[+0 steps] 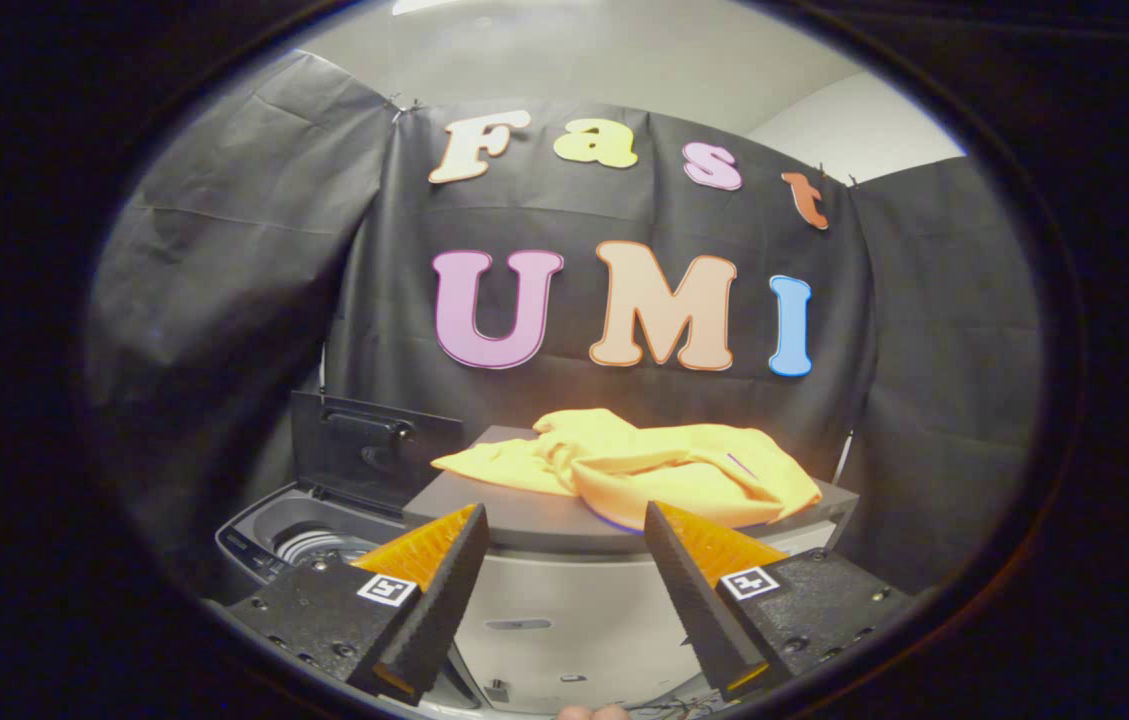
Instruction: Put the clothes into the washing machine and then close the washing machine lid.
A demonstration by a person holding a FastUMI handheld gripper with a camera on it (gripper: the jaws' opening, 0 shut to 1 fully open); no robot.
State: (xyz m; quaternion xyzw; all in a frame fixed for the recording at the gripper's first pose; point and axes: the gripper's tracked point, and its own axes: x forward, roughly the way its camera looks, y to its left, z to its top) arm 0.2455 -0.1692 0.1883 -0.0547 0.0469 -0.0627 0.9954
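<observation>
Nearest the camera, the gripper [564, 535] is seen with its two fingers spread wide apart and nothing held between them; only a bare gap and the front of a pale cabinet [564, 620] are framed there. A sliver of what looks like a fingertip is glimpsed below the fingers, though it is too small to be sure of.

Just beyond the fingertips, a grey flat top [514, 505] is carried by that cabinet, and on it the yellow clothes [644, 465] are heaped in a loose, crumpled pile, slightly beyond and to the right of the gap. The pile is judged to have been set there for easy reach: it is raised, unobstructed, and close beside the machine. The fingers appear to be held open and level with the pile so that a fold can be taken from the near edge.

To the left of the cabinet and lower down, the washing machine [254, 545] is seen with its lid [369, 460] stood up against the booth wall, presumably left open so the load can be dropped straight in. Its drum [319, 545] is partly hidden by the left finger; no cloth can be made out in the part that is shown. The task is therefore judged to be at its start, with the clothes not yet gripped.
</observation>
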